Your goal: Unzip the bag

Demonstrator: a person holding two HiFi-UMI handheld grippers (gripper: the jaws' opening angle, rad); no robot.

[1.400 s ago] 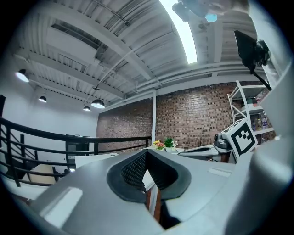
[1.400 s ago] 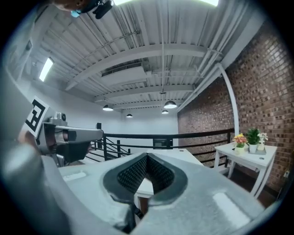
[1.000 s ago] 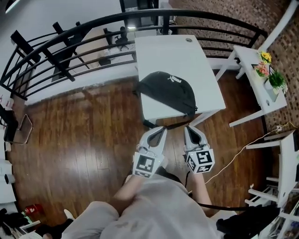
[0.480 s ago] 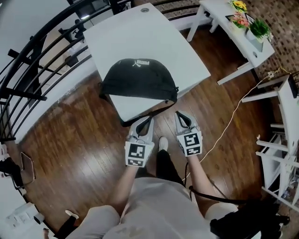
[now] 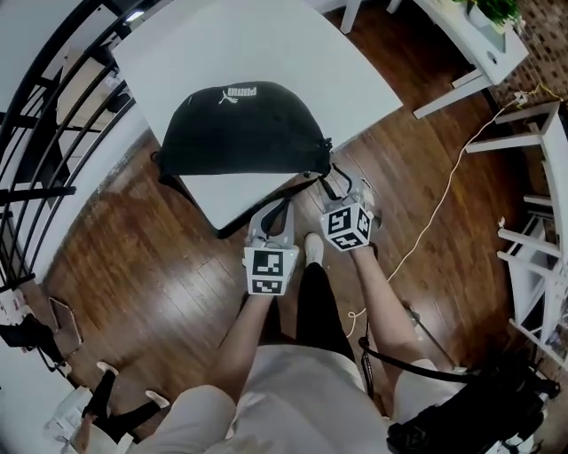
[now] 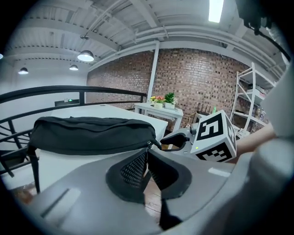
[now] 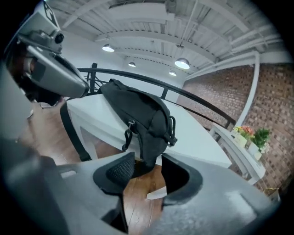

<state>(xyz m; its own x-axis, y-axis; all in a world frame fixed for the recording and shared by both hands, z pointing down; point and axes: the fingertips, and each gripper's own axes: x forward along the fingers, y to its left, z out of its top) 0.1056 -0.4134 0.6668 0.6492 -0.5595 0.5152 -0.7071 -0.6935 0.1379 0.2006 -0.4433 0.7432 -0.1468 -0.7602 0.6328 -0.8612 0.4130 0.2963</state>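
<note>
Black bag point(image 5: 240, 129) | on white table point(image 5: 266, 44) | long axis left-right across head view

White table point(image 5: 266, 44) far side cut off at top edge, potted plant point(image 5: 494, 9) half cropped, bag point(image 5: 240, 133) zip point(image 7: 130, 124) track too small to trace
</note>
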